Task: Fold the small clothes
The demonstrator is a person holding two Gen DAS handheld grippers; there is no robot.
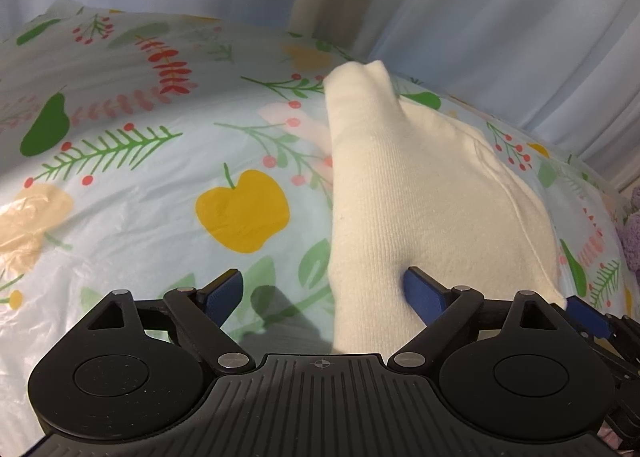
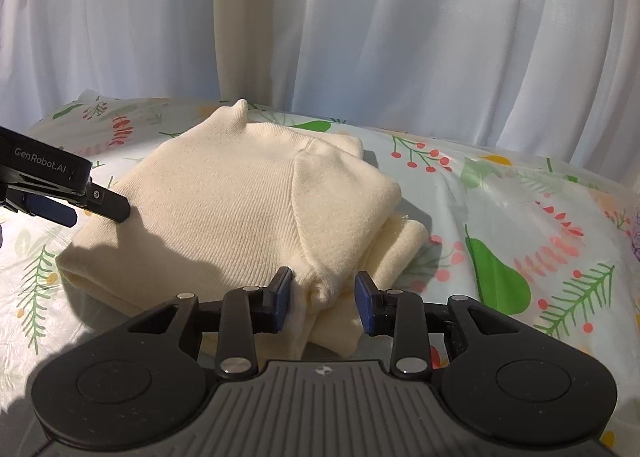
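Observation:
A cream knit garment (image 2: 240,217) lies folded in layers on the fruit-print cloth (image 2: 520,217). My left gripper (image 1: 324,293) is open at the garment's near left edge; the cream knit (image 1: 400,197) lies over its right finger (image 1: 424,297) and its left finger rests on the cloth. My left gripper also shows at the left in the right wrist view (image 2: 96,209), touching the garment's left side. My right gripper (image 2: 322,297) is open, its blue pads (image 2: 364,297) on either side of a bunched near corner of the garment.
White and cream curtains (image 2: 360,37) hang close behind the surface. A purple knitted item (image 1: 632,229) lies at the far right edge. The printed cloth (image 1: 140,197) spreads to the left of the garment.

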